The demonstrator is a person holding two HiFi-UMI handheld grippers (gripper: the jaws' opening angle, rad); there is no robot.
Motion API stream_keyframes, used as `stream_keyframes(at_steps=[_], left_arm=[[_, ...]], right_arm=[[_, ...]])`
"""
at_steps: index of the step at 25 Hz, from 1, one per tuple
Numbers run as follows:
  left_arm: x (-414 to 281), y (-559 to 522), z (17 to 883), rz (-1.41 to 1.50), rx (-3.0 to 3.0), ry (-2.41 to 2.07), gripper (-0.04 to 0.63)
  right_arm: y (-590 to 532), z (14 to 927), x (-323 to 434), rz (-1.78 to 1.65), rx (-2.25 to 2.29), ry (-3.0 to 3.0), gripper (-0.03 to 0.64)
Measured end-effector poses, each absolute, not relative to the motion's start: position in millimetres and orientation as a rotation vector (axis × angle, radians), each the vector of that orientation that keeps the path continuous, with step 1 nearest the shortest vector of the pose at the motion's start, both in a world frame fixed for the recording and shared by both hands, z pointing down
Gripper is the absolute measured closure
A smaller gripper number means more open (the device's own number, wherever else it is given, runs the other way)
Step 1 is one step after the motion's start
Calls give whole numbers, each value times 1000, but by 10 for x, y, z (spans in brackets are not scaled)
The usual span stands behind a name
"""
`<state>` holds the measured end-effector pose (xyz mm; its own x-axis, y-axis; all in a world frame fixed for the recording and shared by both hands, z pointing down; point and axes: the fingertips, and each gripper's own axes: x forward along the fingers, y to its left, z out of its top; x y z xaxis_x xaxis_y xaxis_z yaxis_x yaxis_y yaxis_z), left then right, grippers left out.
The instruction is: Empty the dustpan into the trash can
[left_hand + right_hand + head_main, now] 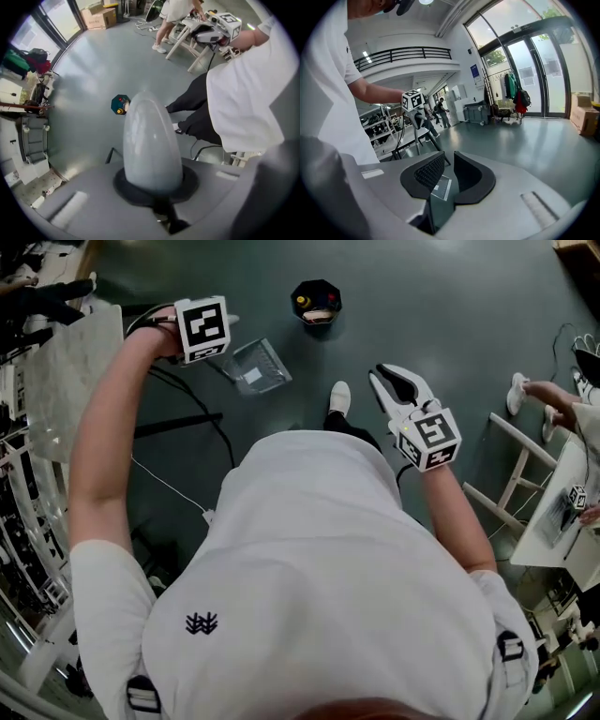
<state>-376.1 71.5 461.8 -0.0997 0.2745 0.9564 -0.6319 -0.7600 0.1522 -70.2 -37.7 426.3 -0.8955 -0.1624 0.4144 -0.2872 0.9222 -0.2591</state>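
My left gripper (223, 341) is shut on the grey rounded handle (151, 140) of a translucent dustpan (255, 367), which hangs above the dark floor at the upper left of the head view. The black trash can (317, 301) stands on the floor beyond the pan and to its right, with red and yellow items inside. In the left gripper view the can (120, 104) shows small, just left of the handle's tip. My right gripper (400, 388) is held at waist height on the right. Its jaws stand a narrow gap apart with nothing between them (449, 173).
The person's white shoe (339, 397) is planted between the dustpan and my right gripper. Black cables (192, 399) trail over the floor at left. A white table (553, 512) and another person's legs (539, 390) are at the right. Shelving (23, 521) lines the left edge.
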Motion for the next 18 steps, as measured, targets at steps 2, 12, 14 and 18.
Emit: stream_keyframes(at_steps=[2,12,14,18], left_arm=[[-3830,1089,4633,1865,1597,-464,535],[-3832,2476,4798,1637,1722,-790,537],[-3681,2687,4855,1525,1773,-843,537],[-3532,3183,4943,1420,1762,-918,537]], right_arm=[[-181,4217,-824,425,307,-2684,554],[747,4033,-1233,321,226,-2669,560],[926,3995,-1269,296,217,-2667,560],[1275,3967,-1297,284,223,-2663,561]])
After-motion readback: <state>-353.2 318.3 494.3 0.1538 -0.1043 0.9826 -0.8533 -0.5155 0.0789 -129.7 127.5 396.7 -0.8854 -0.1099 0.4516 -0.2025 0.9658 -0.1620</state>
